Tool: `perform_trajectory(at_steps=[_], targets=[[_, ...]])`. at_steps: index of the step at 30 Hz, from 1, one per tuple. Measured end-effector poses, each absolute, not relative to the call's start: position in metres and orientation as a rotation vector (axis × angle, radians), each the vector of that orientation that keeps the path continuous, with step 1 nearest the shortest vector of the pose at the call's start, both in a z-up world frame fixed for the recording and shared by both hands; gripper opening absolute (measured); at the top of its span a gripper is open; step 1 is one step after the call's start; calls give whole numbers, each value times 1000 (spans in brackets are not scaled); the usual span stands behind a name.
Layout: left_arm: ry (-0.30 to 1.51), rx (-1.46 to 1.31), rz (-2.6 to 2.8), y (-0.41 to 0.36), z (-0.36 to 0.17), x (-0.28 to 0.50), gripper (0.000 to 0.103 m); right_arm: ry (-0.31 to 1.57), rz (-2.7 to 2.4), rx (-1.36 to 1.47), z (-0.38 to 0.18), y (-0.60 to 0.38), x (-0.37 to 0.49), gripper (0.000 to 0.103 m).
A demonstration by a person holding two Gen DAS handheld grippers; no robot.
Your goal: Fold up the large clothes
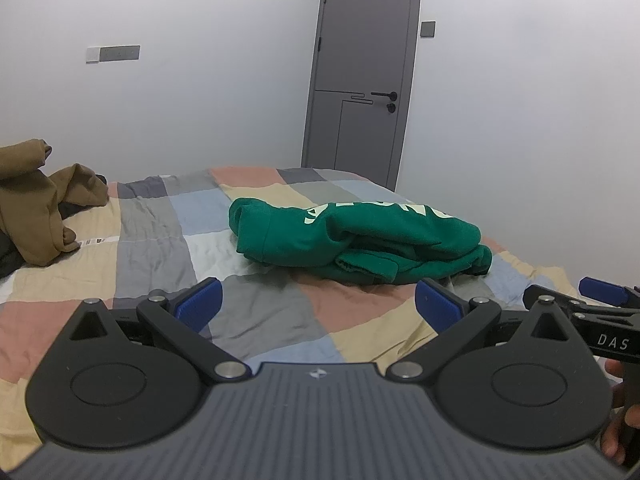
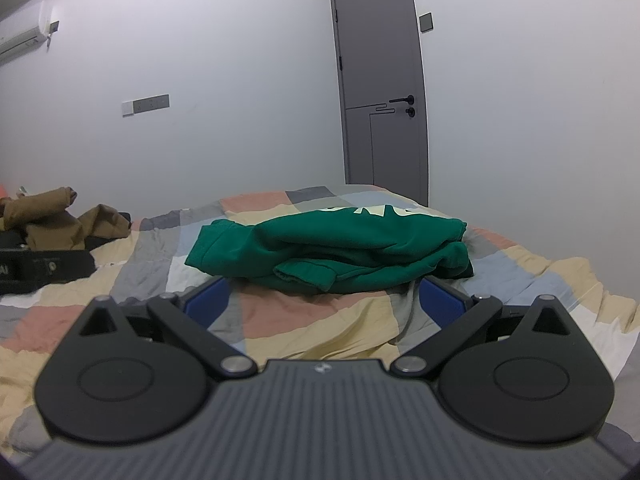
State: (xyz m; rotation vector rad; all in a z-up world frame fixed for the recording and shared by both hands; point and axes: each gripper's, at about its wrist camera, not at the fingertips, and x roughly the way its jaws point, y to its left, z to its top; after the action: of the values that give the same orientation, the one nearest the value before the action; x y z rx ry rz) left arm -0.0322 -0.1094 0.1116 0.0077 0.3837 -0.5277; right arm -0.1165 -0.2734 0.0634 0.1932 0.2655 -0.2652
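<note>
Green sweatshirt (image 1: 356, 240) folded on bed (image 1: 260, 312), fingers (image 1: 200, 300) apart

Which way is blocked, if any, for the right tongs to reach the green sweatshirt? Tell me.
Probably none: the right tongs are open and aimed at the green sweatshirt, with only bare quilt between.

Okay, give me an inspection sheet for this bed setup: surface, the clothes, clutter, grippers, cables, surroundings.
Surface: patchwork quilt on the bed, wrinkled.
Job's things: green sweatshirt with white lettering, folded into a bundle mid-bed; brown garment heaped unfolded at the left edge.
Clutter: dark item under the brown garment, cannot identify.
Grippers: left gripper open, empty, short of the sweatshirt; right gripper open, empty, its fingers close to the sweatshirt.
Cables: nothing seen.
Surroundings: white walls, closed grey door, wall panel, air conditioner.
</note>
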Motion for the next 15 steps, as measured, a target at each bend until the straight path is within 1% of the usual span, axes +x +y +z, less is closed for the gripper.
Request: perform_trajectory(at_steps=[15], targets=[[386,4,-531,-110,112,-33,103,267,-262,191,62,-278,-115,103]])
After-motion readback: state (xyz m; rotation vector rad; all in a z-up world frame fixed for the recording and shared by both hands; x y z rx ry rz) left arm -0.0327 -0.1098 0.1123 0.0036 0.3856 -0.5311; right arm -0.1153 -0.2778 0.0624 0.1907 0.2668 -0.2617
